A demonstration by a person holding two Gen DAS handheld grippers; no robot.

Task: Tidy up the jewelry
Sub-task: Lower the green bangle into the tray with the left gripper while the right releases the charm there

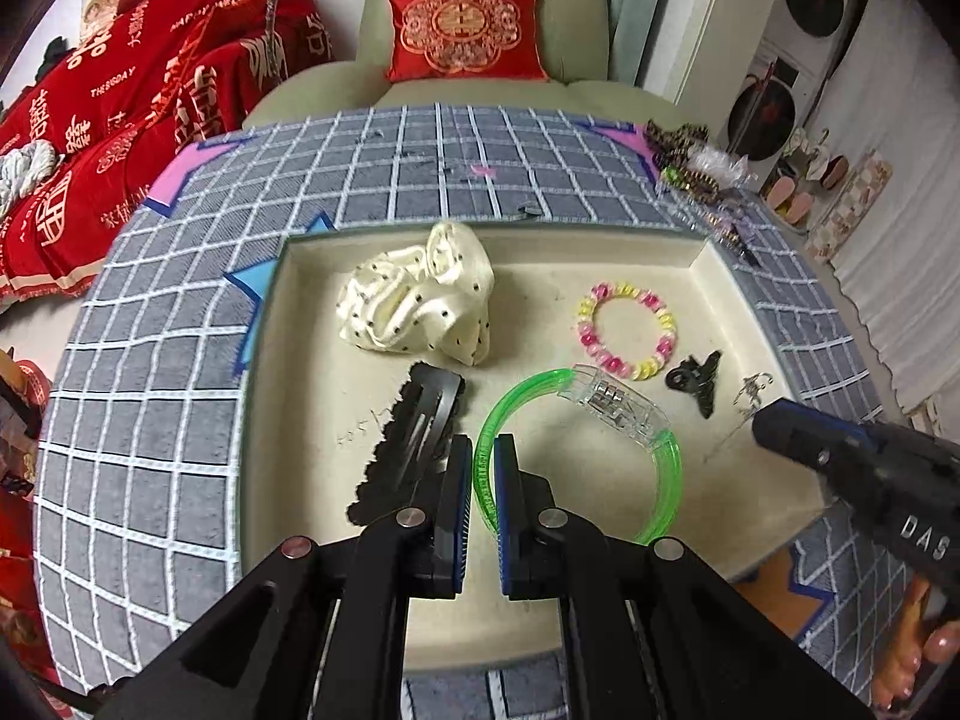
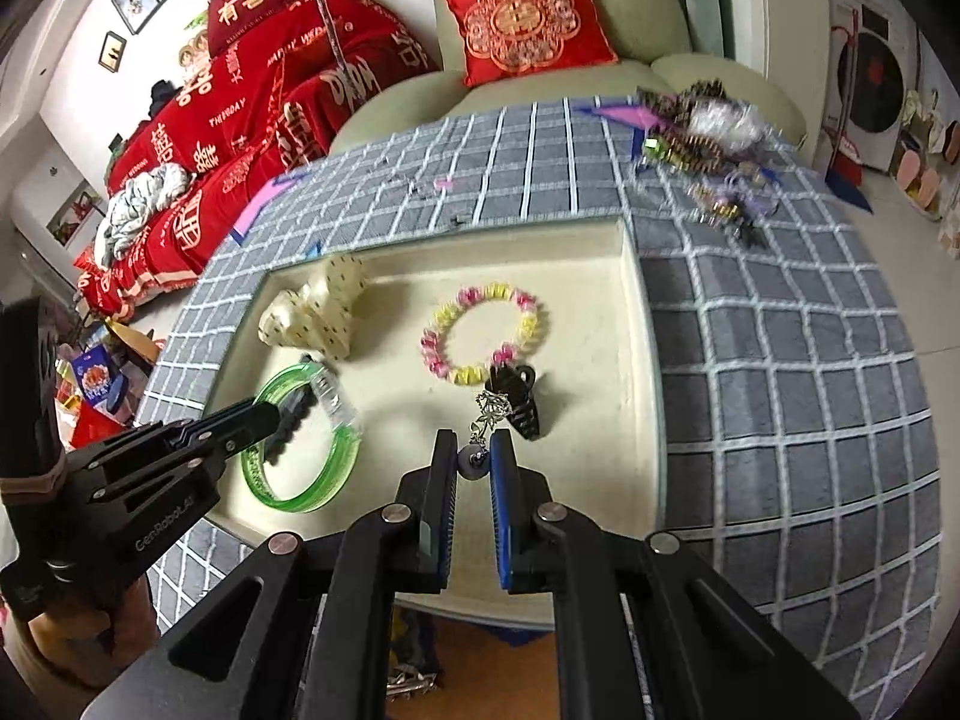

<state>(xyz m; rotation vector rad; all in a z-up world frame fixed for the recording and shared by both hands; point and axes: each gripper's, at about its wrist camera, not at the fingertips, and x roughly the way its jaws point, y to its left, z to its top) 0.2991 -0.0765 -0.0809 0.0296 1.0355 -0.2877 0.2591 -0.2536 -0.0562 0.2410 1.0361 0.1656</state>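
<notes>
A cream tray (image 1: pixel 708 252) on a grey checked cloth holds a cream dotted scrunchie (image 1: pixel 420 294), a pink and yellow bead bracelet (image 1: pixel 627 330), a black claw clip (image 1: pixel 696 381), a black hair clip (image 1: pixel 414 432) and a green bangle (image 1: pixel 666 480). My left gripper (image 1: pixel 483 450) is shut on the bangle's rim, low over the tray. My right gripper (image 2: pixel 474 450) is shut on a silver dangling earring (image 2: pixel 489 414), held just above the tray beside the claw clip (image 2: pixel 519 402). The bangle (image 2: pixel 318 480) and the bracelet (image 2: pixel 480 330) also show in the right wrist view.
A heap of loose jewelry and a plastic bag (image 2: pixel 708 138) lies on the cloth beyond the tray's far right corner. A green armchair with a red cushion (image 1: pixel 465 30) stands behind the table. A red-covered sofa (image 1: pixel 120 120) is at the left.
</notes>
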